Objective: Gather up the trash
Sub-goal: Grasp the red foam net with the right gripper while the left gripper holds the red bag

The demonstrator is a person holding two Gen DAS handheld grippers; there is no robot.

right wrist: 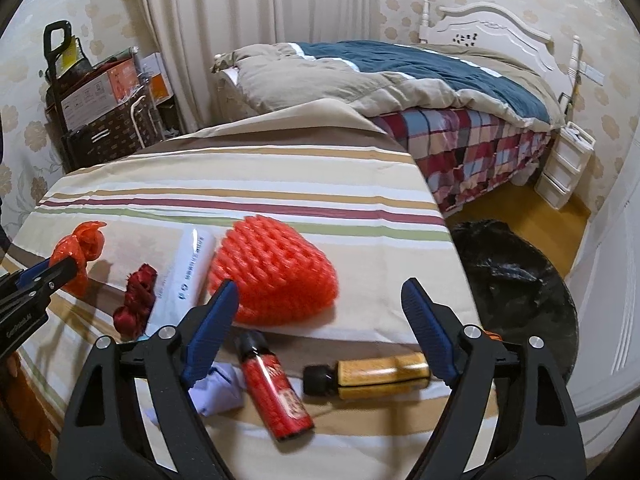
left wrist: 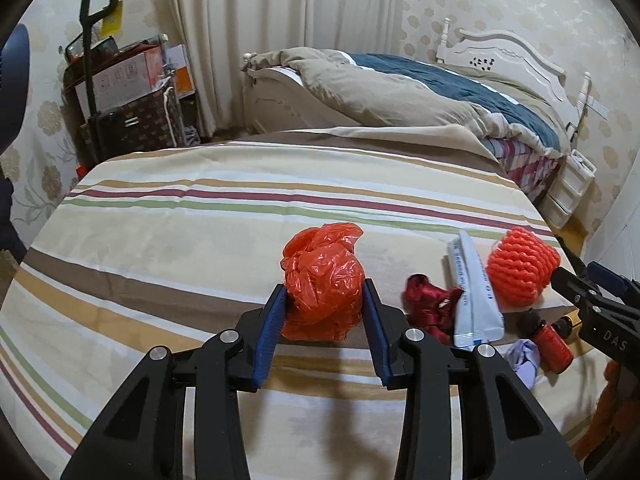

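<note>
Orange plastic, crumpled into a loose ball, sits squeezed between the blue pads of the left gripper [left wrist: 325, 304]: this orange bag [left wrist: 322, 284] is soft and springy, so the jaws have narrowed well in on it and dent its sides, which I judge is what keeps so light and slippery a thing from sliding out. It appears to be just at or barely off the striped cloth of the table [left wrist: 160, 216], with its bottom edge close to the surface. The right gripper [right wrist: 320, 312] stands wide apart and holds nothing; its jaws frame the rest of the litter, which lies bunched near the table's right edge, probably because that is the side nearest the bin. There a red-orange foam net [right wrist: 276, 276] rests beside a white tube [right wrist: 192, 268], with a dark red tangle [right wrist: 136, 300] to the left, and nearer the camera a red bottle [right wrist: 278, 392], a yellow bottle [right wrist: 380, 374] and a pale crumpled tissue [right wrist: 218, 390]. Off the table's right side, on the floor, a bin lined with a black bag [right wrist: 516, 280] waits open-mouthed, the likely place for everything. The wide spread of the right jaws suits the bulky foam net or a bottle taken across its width.
</note>
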